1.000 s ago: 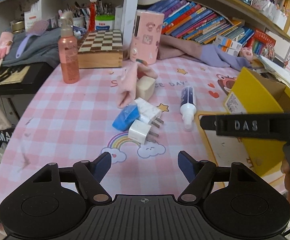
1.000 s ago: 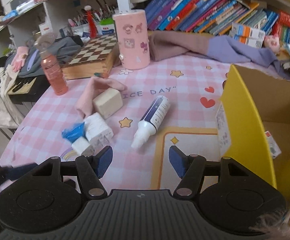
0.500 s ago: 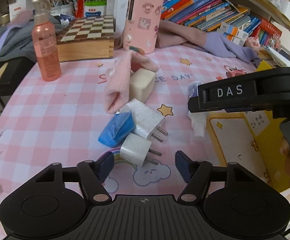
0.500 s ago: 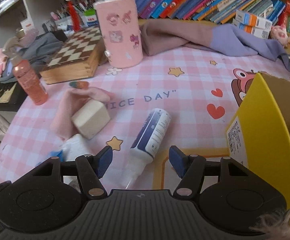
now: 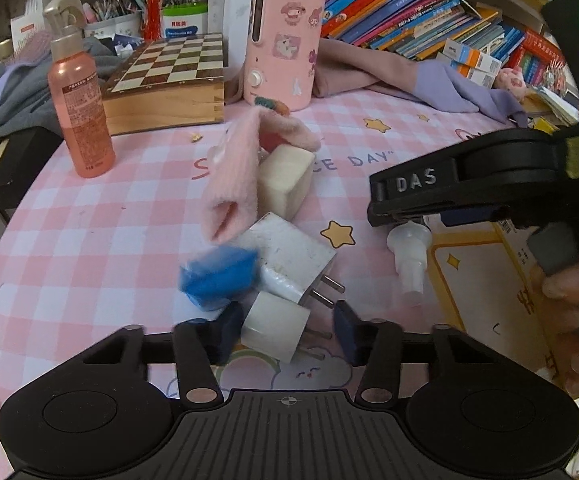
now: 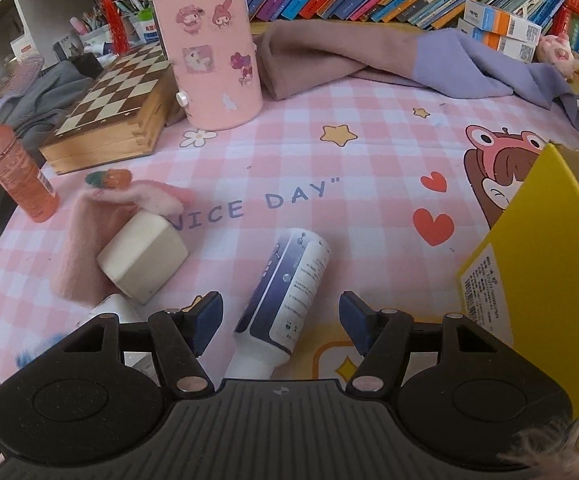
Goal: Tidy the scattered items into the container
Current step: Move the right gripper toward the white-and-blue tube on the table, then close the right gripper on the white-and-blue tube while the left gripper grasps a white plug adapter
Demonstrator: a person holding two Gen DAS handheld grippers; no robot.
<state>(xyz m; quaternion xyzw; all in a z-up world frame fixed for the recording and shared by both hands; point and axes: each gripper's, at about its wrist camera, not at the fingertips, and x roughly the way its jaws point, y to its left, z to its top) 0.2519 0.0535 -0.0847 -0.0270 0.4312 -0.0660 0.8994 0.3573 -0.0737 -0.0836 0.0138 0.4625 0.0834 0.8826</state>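
White plug (image 5: 275, 330) sits between the left claw (image 5: 285, 332) (wide apart, not gripping).

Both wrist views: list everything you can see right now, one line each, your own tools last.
plug adapter: 1, white, between left tool's fingers
square charger: 1, white, behind it
blue packet: 1, beside chargers
cream block: 1, on pink sock
tube bottle: 1, white-navy, lying between right tool's fingers
yellow box: 1, right edge
spray bottle: 1, orange-pink, upright, left
chessboard box: 1, wooden, back
pink canister: 1, back
left tool: open
right tool: open
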